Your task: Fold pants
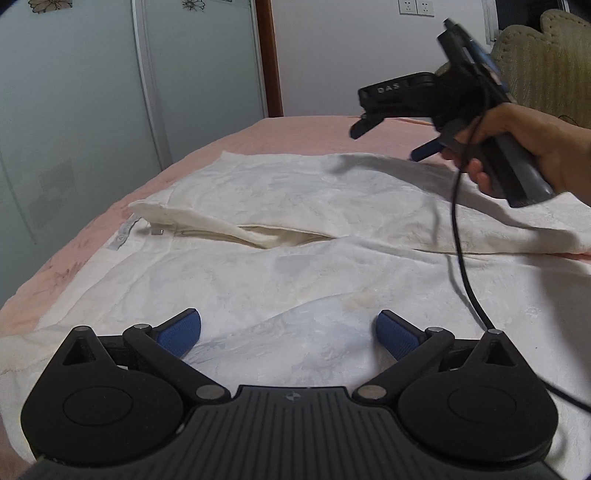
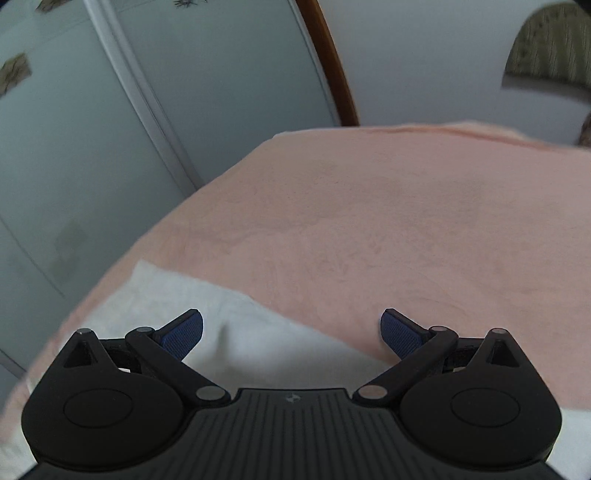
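1. Left wrist view: white textured pants (image 1: 295,229) lie spread on a pink fuzzy bedspread (image 1: 66,266), fly gaping mid-frame; left gripper (image 1: 289,334) low over them, blue ribbed pads wide apart, empty.
2. Only this view shows the hand (image 1: 532,147) holding the right gripper (image 1: 391,134) upper right, black cable (image 1: 461,236) hanging.
3. Right wrist view: right gripper (image 2: 291,334) fingers wide, empty; pants edge lower left, mostly bedspread.

A pink bedspread (image 1: 306,127) is covering the bed, stretching back toward a white wall (image 1: 332,55). Frosted sliding doors (image 1: 74,92) with flower decals are standing on the left beside a brown wooden door frame (image 1: 267,59), while two wall sockets (image 1: 415,6) and a beige quilted headboard (image 1: 543,55) are showing further right.
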Tool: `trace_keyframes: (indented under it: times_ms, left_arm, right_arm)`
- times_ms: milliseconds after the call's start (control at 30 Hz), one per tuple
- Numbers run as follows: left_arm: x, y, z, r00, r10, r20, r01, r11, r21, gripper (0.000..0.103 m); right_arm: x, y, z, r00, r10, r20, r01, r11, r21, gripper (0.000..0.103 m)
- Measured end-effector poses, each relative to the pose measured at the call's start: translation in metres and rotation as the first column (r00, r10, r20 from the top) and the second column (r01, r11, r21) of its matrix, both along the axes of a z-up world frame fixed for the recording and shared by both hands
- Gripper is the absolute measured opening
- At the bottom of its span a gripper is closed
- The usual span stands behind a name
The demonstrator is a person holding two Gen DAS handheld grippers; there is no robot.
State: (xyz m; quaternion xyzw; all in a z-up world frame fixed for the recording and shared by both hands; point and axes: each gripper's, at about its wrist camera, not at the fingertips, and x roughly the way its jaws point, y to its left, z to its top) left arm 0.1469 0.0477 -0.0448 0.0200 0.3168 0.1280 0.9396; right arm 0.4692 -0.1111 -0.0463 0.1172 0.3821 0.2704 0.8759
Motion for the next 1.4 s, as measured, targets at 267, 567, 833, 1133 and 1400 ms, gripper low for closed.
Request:
trace_keyframes:
  times_ms: [267,567,833,1133,1400]
  left_arm:
    - [0.003,0.004,0.001,1.000,0.002,-0.004,-0.002,1.000,-0.025,0.103]
    - [-0.013,0.068,0.057,0.965,0.192,0.179,-0.155,0.967,-0.200,0.102]
    - [0.092,0.106,0.106,0.990,0.122,0.068,-0.096,0.948,-0.304,0.102]
    - [0.209,0.130,0.084,0.983,0.131,-0.126,-0.177,0.849,-0.498,0.097]
    - [0.203,0.146,0.058,0.969,0.161,-0.187,-0.244,0.736,-0.631,0.006]
  right_arm:
    - [-0.029,0.000,0.005,0.945,0.313,-0.094,-0.307,0.948,0.080,0.103]
    - [-0.144,0.028,0.019,0.826,0.532,0.186,-0.444,0.818,-0.365,0.103]
    - [-0.190,0.034,-0.003,0.760,0.596,0.258,-0.419,0.754,-0.506,0.103]
    - [-0.192,0.016,-0.012,0.785,0.548,0.290,-0.420,0.814,-0.401,0.103]
    - [-0.185,0.023,-0.017,0.793,0.541,0.280,-0.425,0.821,-0.381,0.103]
